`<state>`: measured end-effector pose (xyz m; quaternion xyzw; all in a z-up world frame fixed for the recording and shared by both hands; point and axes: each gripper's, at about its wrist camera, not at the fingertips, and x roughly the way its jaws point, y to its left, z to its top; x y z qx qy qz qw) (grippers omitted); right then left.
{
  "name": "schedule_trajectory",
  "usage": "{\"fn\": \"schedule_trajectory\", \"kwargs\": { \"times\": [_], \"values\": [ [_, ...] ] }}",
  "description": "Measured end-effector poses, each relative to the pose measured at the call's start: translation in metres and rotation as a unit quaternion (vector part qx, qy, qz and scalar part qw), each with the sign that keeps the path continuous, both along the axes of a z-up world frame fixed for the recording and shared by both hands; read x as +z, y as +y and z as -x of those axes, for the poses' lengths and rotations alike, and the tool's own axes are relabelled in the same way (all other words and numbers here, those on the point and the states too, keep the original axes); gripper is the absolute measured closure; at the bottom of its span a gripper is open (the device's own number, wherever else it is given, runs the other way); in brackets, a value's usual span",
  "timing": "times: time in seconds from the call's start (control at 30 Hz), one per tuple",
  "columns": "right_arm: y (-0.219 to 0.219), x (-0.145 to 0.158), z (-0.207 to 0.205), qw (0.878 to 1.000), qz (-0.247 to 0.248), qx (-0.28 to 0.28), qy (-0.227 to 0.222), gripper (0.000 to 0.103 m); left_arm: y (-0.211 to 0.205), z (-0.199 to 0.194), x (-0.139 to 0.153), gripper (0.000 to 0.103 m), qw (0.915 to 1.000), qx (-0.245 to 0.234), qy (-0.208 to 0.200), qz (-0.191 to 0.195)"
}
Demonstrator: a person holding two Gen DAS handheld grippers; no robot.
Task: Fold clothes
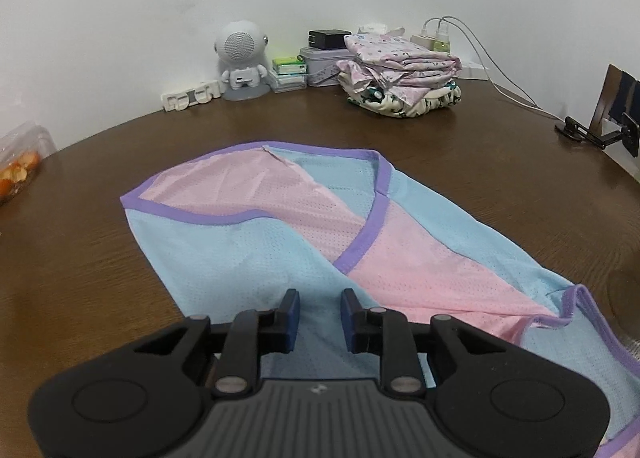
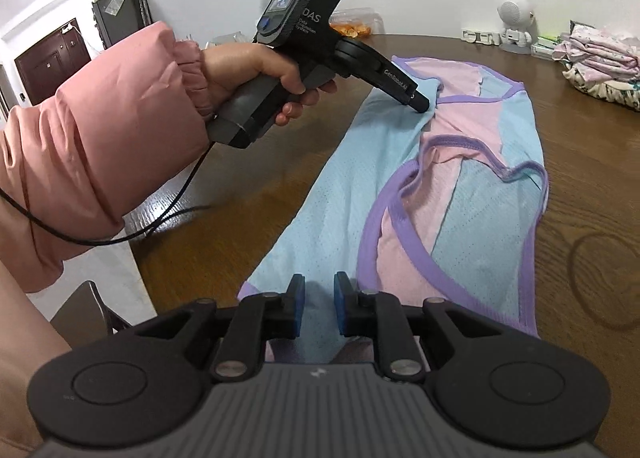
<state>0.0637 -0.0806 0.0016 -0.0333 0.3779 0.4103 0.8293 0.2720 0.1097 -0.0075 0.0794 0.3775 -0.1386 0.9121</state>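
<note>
Lying across the middle of the brown worktop (image 1: pixel 460 146), a mesh garment (image 1: pixel 248 254) in light blue and pink with purple trim is spread mostly flat, one end near the front edge. The left wrist view shows the left tool (image 1: pixel 319 316) hovering over the blue cloth with a narrow gap between its blue pads and nothing pinched there. Only this view takes in the phone holder (image 1: pixel 600 126) at the right edge and the charger cables (image 1: pixel 480 54) at the back edge. The right wrist view shows the right tool (image 2: pixel 319 308) low over the near hem, its pads narrowly apart with blue cloth seen through the gap; whether they pinch it I cannot tell. That view alone shows the person's hand (image 2: pixel 256 70) in a pink sleeve (image 2: pixel 92 146) gripping the left tool's handle, its tip down at the garment's far end. Both views show the folded pile (image 1: pixel 400 74) and white speaker figure (image 1: pixel 240 58) along the back edge.
</note>
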Motion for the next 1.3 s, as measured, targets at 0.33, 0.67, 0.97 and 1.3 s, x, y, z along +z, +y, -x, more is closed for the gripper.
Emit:
{"fn": "schedule_trajectory", "kwargs": {
  "times": [0.33,0.67,0.97,1.3],
  "values": [
    [0.010,0.001,0.012,1.000,0.005,0.008,-0.011,0.083,-0.022,0.071,0.015,0.076,0.9975,-0.070,-0.004,-0.010],
    [0.002,0.000,0.039,0.999,0.023,-0.009,-0.025,0.083,-0.046,0.085,-0.009,0.076,0.9962,-0.050,-0.037,-0.061],
    [-0.001,0.003,0.049,0.999,0.022,-0.020,-0.021,0.083,-0.032,0.088,-0.006,0.050,0.9987,-0.021,-0.032,-0.035],
    [-0.064,0.032,0.057,0.992,-0.040,-0.111,-0.046,0.016,-0.014,0.114,0.036,0.009,0.9967,0.050,-0.041,0.050]
  ]
}}
